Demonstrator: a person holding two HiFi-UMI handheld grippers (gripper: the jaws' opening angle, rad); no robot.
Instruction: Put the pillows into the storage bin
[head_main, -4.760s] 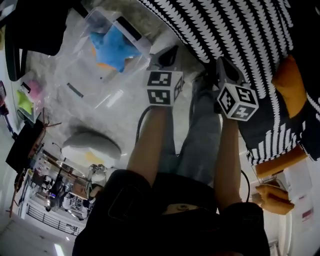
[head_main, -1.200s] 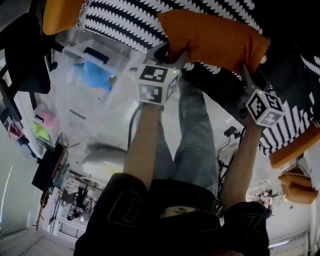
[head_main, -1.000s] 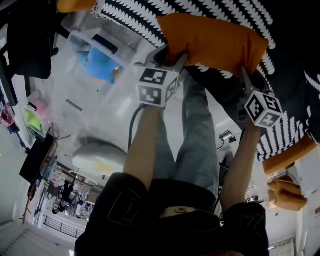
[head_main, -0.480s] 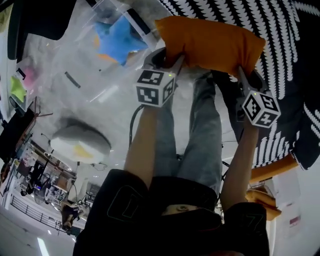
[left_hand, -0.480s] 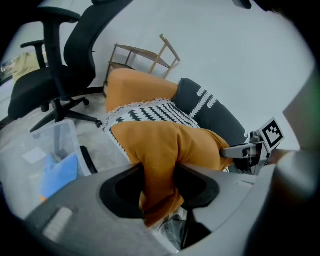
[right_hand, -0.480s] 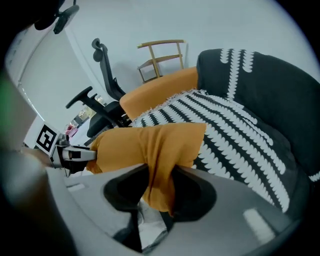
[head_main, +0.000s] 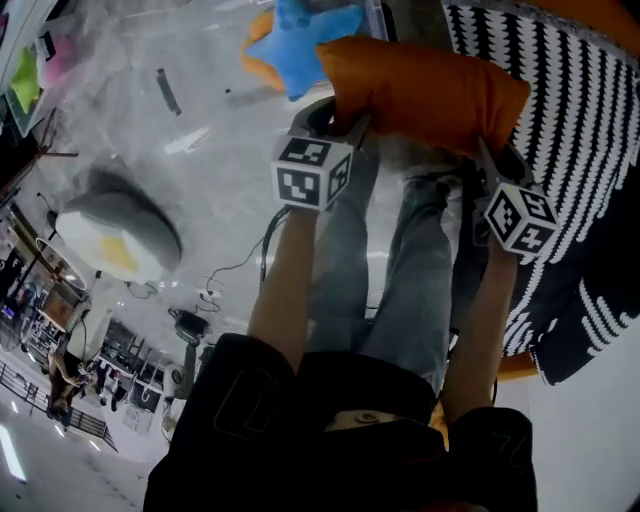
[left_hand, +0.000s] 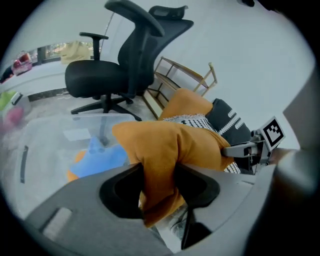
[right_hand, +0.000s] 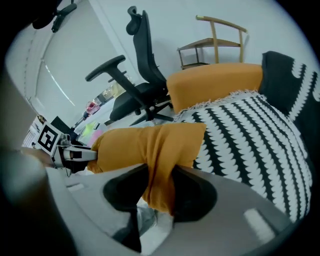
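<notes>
An orange pillow (head_main: 420, 85) hangs between my two grippers above the person's legs. My left gripper (head_main: 335, 118) is shut on its left end and my right gripper (head_main: 488, 158) on its right end. In the left gripper view the orange fabric (left_hand: 165, 150) is bunched between the jaws of the left gripper (left_hand: 159, 186). The right gripper view shows the same pinch by the right gripper (right_hand: 159, 186) on the pillow (right_hand: 150, 150). The clear storage bin (left_hand: 60, 131) stands just beyond, with a blue star-shaped pillow (head_main: 300, 30) inside it.
A black-and-white patterned pillow (head_main: 580, 150) and another orange pillow (right_hand: 215, 82) lie to the right. A black office chair (left_hand: 115, 75) and a wooden rack (left_hand: 185, 75) stand behind the bin. A grey and yellow cushion (head_main: 115, 225) lies on the floor at the left.
Both grippers, empty at the earliest frame, now hold the orange pillow. Over the last second they have carried it away from the patterned pillows toward the bin with the blue pillow.
</notes>
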